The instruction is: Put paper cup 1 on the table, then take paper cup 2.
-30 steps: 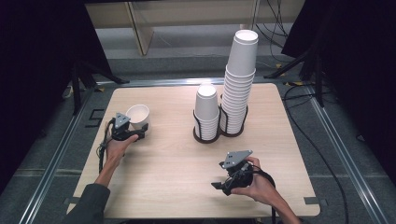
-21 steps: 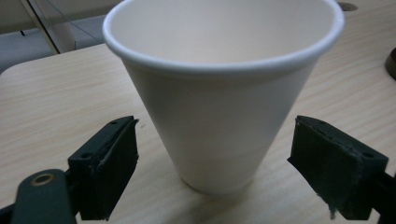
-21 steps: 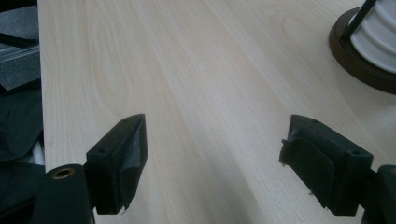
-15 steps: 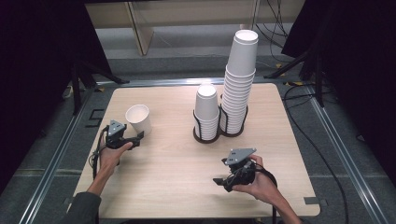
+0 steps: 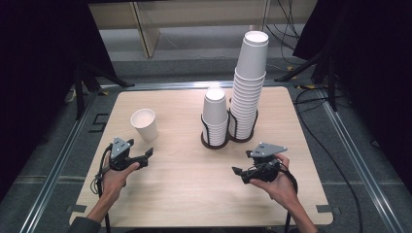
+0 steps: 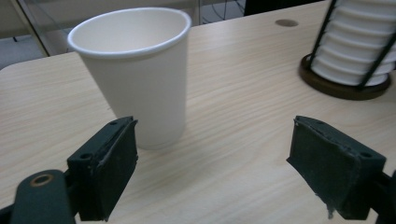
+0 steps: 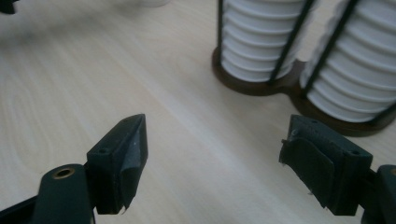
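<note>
The left black two-jaw gripper [image 5: 147, 155], topped by a grey three-cornered plate, lies about level in the person's left hand [image 5: 115, 177], its jaws spread wide and empty. The right black two-jaw gripper [image 5: 239, 172] sits level in the right hand [image 5: 276, 183], jaws likewise parted and empty. Both forearms stretch out behind their grippers.

Tall cup stack [image 5: 248, 87] and short cup stack [image 5: 214, 114] share a dark holder [image 5: 215, 144].
</note>
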Demonstrator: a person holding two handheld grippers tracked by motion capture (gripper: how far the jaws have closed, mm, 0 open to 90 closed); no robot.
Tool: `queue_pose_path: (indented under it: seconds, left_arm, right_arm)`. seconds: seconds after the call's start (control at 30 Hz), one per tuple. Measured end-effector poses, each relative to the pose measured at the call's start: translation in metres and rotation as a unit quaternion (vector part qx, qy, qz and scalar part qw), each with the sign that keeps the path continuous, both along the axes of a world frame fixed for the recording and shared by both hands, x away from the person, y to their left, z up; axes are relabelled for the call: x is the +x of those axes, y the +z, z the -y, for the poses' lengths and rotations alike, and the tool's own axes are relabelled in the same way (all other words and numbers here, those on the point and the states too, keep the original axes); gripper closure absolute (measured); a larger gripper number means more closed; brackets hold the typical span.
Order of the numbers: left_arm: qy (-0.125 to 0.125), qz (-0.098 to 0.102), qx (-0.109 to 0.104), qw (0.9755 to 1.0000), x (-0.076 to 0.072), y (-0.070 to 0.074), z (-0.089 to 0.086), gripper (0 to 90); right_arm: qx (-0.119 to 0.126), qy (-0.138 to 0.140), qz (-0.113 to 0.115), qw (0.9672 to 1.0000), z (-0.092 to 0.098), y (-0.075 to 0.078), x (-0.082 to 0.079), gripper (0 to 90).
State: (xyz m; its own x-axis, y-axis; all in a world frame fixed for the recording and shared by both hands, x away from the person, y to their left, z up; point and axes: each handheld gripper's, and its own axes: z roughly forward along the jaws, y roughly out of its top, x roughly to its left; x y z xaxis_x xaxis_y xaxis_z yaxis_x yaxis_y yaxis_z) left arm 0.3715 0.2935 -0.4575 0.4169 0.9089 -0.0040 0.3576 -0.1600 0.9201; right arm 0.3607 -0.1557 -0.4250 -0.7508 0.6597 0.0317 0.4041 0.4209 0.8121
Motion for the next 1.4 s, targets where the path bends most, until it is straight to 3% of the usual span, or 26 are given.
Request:
queue_pose_path:
  seconds: [0.2,0.23,0.37,0.4,0.5,0.6,0.73,0.77,0.83,0.97,1.0,1.1,1.13,1.17,1.2,1.23,1.27,1.33,1.4]
  left_arm:
    - [-0.011,0.003,-0.025,0.9996,-0.028,0.003,0.01,14.7]
    - [-0.012,0.003,-0.022,0.9997,-0.031,0.004,0.011,14.7]
    - [-0.021,0.01,-0.022,0.9995,-0.047,0.006,0.016,14.7]
    - [-0.023,0.014,-0.022,0.9994,-0.051,0.006,0.018,14.7]
    - [-0.036,0.02,-0.007,0.9991,-0.061,0.006,0.023,14.6]
    - [-0.061,0.011,-0.009,0.998,-0.068,0.002,0.027,14.6]
    - [-0.072,-0.006,-0.007,0.9974,-0.078,-0.002,0.031,14.6]
    - [-0.078,-0.005,-0.014,0.9968,-0.08,-0.004,0.032,14.6]
    - [-0.087,-0.003,-0.013,0.9961,-0.082,-0.005,0.036,14.6]
    - [-0.095,0.002,-0.006,0.9954,-0.087,-0.004,0.042,14.6]
    - [-0.1,0.002,-0.005,0.995,-0.088,-0.004,0.043,14.6]
    - [-0.11,0.006,-0.001,0.9939,-0.089,-0.006,0.045,14.6]
    - [-0.111,0.003,0.002,0.9938,-0.089,-0.006,0.046,14.5]
    - [-0.115,0.004,-0.004,0.9934,-0.089,-0.007,0.046,14.5]
    - [-0.12,0.004,0.0,0.9927,-0.088,-0.007,0.045,14.6]
    - [-0.123,0.008,-0.004,0.9923,-0.088,-0.009,0.045,14.5]
    - [-0.128,0.013,-0.009,0.9917,-0.087,-0.01,0.045,14.6]
    - [-0.13,0.014,-0.012,0.9914,-0.087,-0.01,0.044,14.5]
    - [-0.132,0.017,-0.018,0.991,-0.087,-0.01,0.044,14.5]
  right_arm:
    - [0.018,-0.03,0.018,0.9992,0.016,0.011,0.005,21.9]
    - [0.025,-0.04,0.013,0.9988,0.017,0.013,0.005,21.6]
    - [0.026,-0.047,0.03,0.9981,0.023,0.02,0.01,20.6]
    - [0.032,-0.049,0.019,0.9981,0.024,0.022,0.01,20.6]
    - [0.034,-0.056,0.03,0.9974,0.028,0.026,0.013,20.4]
    - [0.044,-0.068,0.029,0.9963,0.031,0.029,0.016,20.0]
    - [0.051,-0.074,0.028,0.9955,0.035,0.032,0.019,18.2]
    - [0.054,-0.078,0.022,0.9953,0.036,0.034,0.02,18.0]
    - [0.067,-0.079,0.033,0.9941,0.038,0.036,0.023,17.4]
    - [0.082,-0.083,0.04,0.9923,0.042,0.045,0.029,15.8]
    - [0.085,-0.085,0.028,0.9923,0.043,0.048,0.03,15.6]
    - [0.092,-0.085,0.042,0.9912,0.045,0.058,0.035,15.5]
    - [0.103,-0.081,0.037,0.9907,0.044,0.06,0.037,15.5]
    - [0.094,-0.08,0.047,0.9912,0.045,0.064,0.039,15.5]
    - [0.1,-0.08,0.057,0.9901,0.045,0.067,0.042,15.4]
    - [0.105,-0.082,0.039,0.9904,0.044,0.071,0.042,15.4]
    - [0.108,-0.078,0.049,0.9899,0.045,0.074,0.045,15.4]
    - [0.11,-0.078,0.042,0.99,0.044,0.081,0.049,15.4]
    - [0.114,-0.077,0.052,0.9892,0.044,0.086,0.053,15.4]
